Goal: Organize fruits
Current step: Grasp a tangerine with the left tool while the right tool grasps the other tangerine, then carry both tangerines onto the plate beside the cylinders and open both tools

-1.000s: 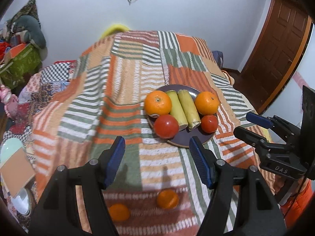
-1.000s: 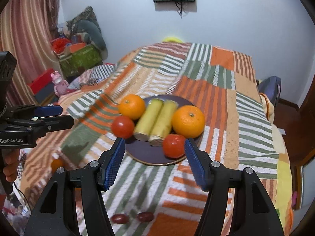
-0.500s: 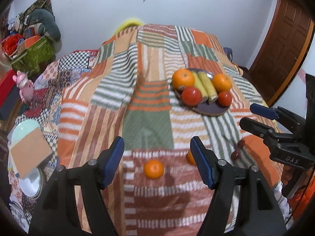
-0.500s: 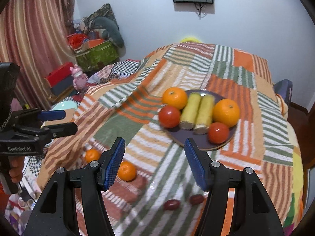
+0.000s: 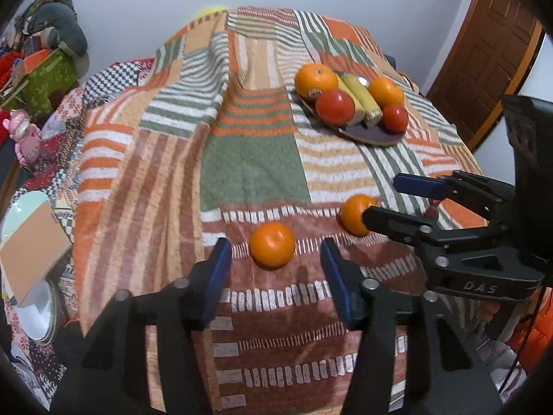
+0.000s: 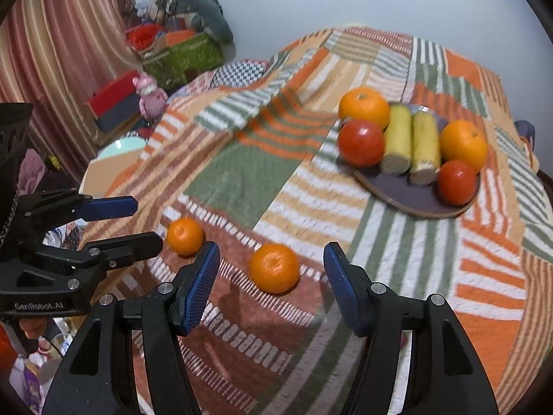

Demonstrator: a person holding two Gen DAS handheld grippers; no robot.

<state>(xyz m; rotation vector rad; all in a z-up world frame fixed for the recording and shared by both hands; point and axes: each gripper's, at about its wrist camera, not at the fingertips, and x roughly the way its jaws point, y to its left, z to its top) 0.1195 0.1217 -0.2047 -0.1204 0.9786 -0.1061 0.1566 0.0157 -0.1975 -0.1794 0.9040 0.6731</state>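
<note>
Two small mandarins lie on the patchwork quilt near its front edge. My left gripper [image 5: 274, 269] is open, its jaws on either side of the left mandarin [image 5: 272, 245], a little short of it. My right gripper [image 6: 271, 269] is open around the right mandarin [image 6: 274, 268]. The right mandarin also shows in the left wrist view [image 5: 354, 214], partly behind the right gripper's fingers [image 5: 397, 223]. The left mandarin shows in the right wrist view [image 6: 185, 236], beside the left gripper's fingers [image 6: 138, 242]. A dark plate [image 5: 371, 135] further back holds two oranges, two tomatoes and two yellow corn pieces.
The quilt [image 5: 255, 166] drops off at the front and left edges. A small dark red fruit [image 5: 432, 211] lies behind the right gripper. Left of the bed are a cardboard piece on stacked plates [image 5: 27, 242], a pink toy [image 5: 26, 135] and boxes. A wooden door [image 5: 484, 52] stands at the right.
Both grippers have pulled back from the plate and come down low over the quilt's front edge. Each mandarin now lies between an open pair of jaws.
</note>
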